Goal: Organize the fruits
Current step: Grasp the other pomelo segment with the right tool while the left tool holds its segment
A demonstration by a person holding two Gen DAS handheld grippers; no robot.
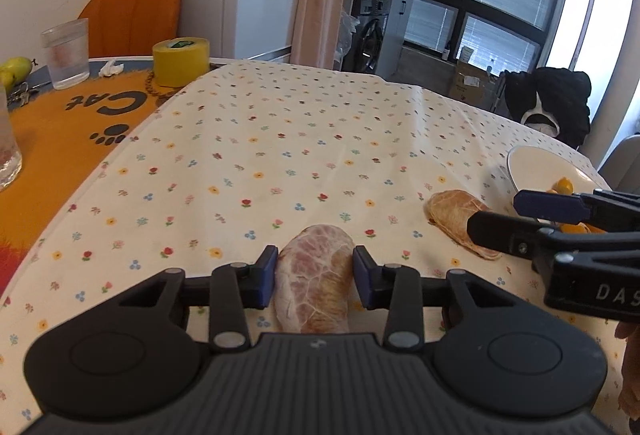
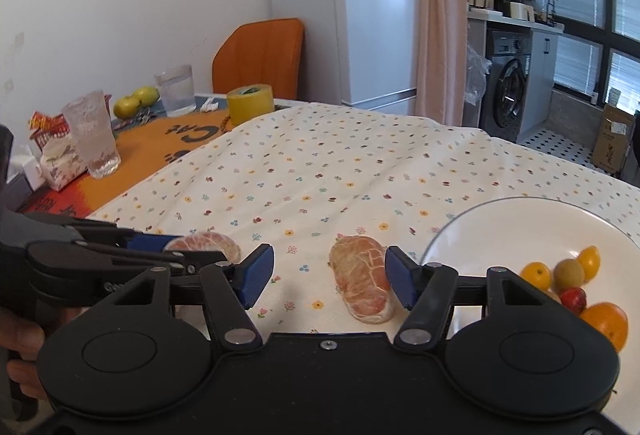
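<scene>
Your left tongs [image 1: 315, 277] bracket one peeled pomelo segment [image 1: 316, 283] on the floral counter [image 1: 260, 155], pads at its sides, apparently just closing on it. Your right tongs [image 2: 329, 277] stand open, the second segment [image 2: 362, 283] lying against the right pad. Just beyond, the white plate [image 2: 500, 231] already holds small fruits [image 2: 568, 275]. By the look of it, both segments remain to be plated.

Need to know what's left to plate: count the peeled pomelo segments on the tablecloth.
2. One pomelo segment lies between the left gripper fingers. The other segment lies near the white plate, just inside the open right gripper. More may be hidden.
</scene>
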